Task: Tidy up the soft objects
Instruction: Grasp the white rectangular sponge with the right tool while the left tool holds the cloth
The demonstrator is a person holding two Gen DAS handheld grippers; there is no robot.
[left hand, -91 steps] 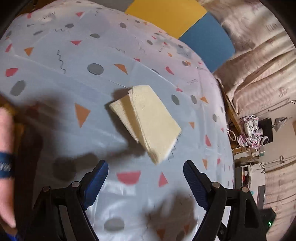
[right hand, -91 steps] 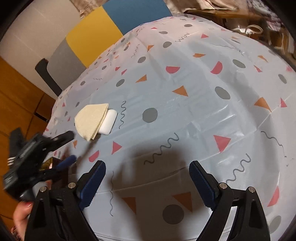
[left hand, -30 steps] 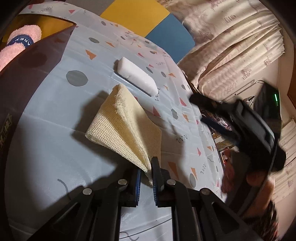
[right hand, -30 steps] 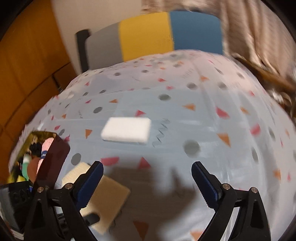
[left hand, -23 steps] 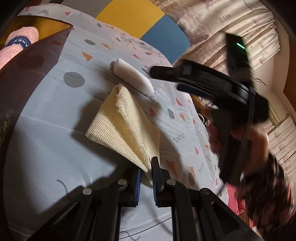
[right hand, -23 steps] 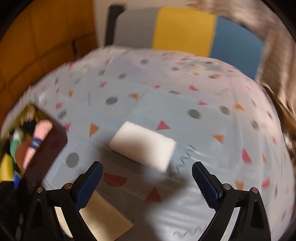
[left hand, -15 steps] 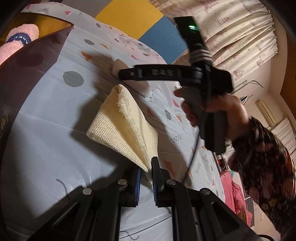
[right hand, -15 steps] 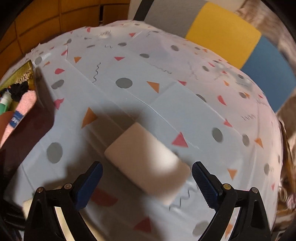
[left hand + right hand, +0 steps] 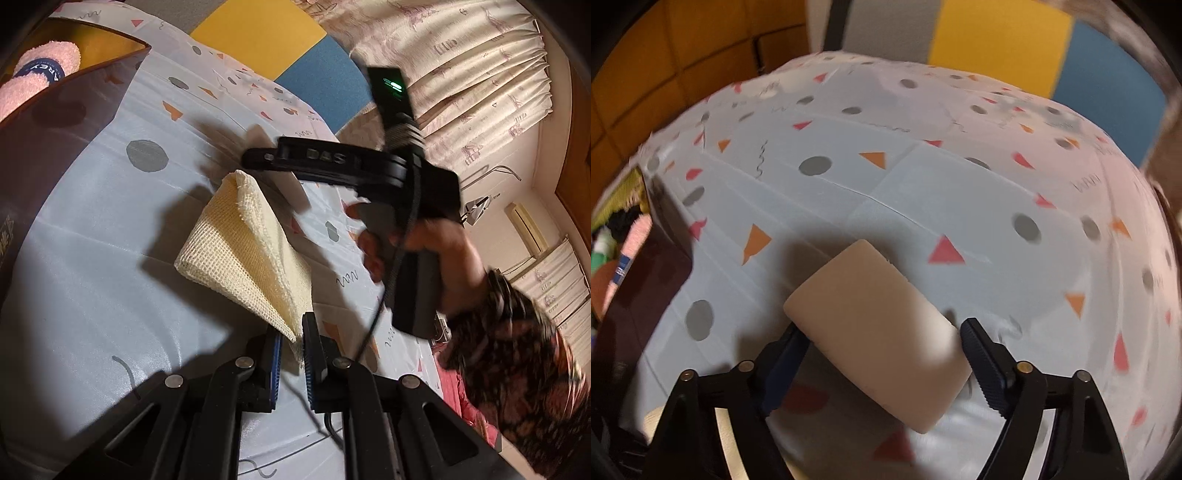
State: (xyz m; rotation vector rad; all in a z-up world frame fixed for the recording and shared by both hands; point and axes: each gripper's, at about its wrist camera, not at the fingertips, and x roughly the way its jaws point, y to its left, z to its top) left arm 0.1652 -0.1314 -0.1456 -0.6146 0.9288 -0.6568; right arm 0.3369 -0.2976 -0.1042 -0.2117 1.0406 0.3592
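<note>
My left gripper [image 9: 293, 350] is shut on a corner of the folded cream mesh cloth [image 9: 243, 254], which lifts off the patterned tablecloth [image 9: 92, 221]. In the left wrist view the right gripper's black body [image 9: 347, 166] reaches down just beyond the cloth and hides most of the white sponge. In the right wrist view the white sponge block [image 9: 875, 332] lies on the tablecloth between the fingers of my right gripper [image 9: 882, 365]. Its jaws stand open around the sponge, close to its sides.
A dark box [image 9: 44, 122] at the left holds a pink rolled towel [image 9: 40, 74] and other soft items; it also shows in the right wrist view [image 9: 642, 280]. A grey, yellow and blue chair back [image 9: 997, 40] stands beyond the table. Curtains [image 9: 480, 66] hang at the right.
My right gripper has swung in and dropped over the sponge, its fingers now on either side of it and closer together. My left gripper still holds the cloth, barely moved.
</note>
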